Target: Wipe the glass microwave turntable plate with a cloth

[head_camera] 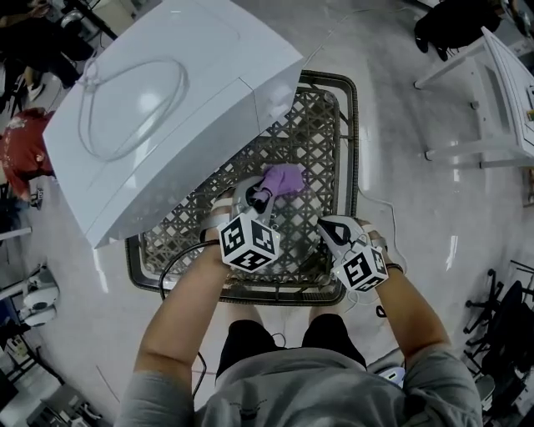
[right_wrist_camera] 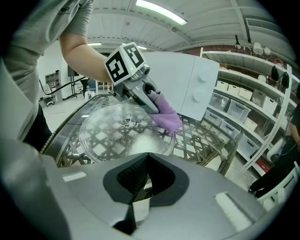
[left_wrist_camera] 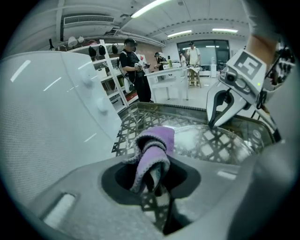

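Glass turntable plate lies flat on lattice table, left of centre in the right gripper view. Purple cloth is bunched and sits on the plate's upper-right rim in that view. Left gripper: jaws narrow, clamped on the cloth. Right gripper: jaws nearly together, pinching the plate's near rim. Its 2 fingers show at upper right of the left gripper view. White microwave fills the head view's upper left, just beside the cloth.

Bright overhead strip lights, glare on floor, heavy fisheye w/ dark corners, near foreground blurry.
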A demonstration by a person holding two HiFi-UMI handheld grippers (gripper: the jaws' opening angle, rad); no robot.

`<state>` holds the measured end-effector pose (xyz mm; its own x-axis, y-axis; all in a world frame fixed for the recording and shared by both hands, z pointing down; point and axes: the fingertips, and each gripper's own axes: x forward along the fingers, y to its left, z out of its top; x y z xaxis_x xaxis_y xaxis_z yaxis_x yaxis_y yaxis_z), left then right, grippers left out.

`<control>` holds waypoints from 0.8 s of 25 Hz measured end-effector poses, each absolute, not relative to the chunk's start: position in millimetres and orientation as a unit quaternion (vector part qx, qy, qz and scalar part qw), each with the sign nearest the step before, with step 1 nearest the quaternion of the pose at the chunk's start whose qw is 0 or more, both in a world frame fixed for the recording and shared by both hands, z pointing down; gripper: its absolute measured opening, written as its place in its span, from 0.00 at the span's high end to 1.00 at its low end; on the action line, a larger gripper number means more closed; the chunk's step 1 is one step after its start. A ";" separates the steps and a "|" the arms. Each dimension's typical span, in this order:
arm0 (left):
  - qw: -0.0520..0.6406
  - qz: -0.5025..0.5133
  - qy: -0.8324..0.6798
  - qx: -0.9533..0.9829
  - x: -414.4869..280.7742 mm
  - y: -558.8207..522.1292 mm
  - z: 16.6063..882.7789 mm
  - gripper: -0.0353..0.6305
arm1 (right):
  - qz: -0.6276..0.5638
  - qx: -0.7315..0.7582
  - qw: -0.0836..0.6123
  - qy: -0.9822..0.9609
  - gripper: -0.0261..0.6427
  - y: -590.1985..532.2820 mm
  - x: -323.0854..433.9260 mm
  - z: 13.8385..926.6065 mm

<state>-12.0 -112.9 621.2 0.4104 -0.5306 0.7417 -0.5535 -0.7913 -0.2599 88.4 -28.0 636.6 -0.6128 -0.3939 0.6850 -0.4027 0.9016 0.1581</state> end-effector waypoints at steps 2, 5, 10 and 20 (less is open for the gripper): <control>0.011 0.449 -0.338 0.827 -32.7 -112.5 620.9 0.80 | 0.006 0.222 0.380 -0.898 0.95 -28.5 88.3 636.4; 0.014 0.464 -0.361 0.808 -64.2 -109.1 619.7 0.80 | 0.008 0.220 0.381 -0.898 0.95 -28.8 88.0 636.4; 0.023 0.477 -0.388 0.789 -102.0 -95.4 616.8 0.80 | 0.009 0.217 0.383 -0.898 0.95 -28.7 88.4 636.5; 0.022 0.440 -0.392 0.808 -65.5 -86.7 595.0 0.80 | 0.007 0.215 0.388 -0.896 0.95 -29.0 88.9 636.6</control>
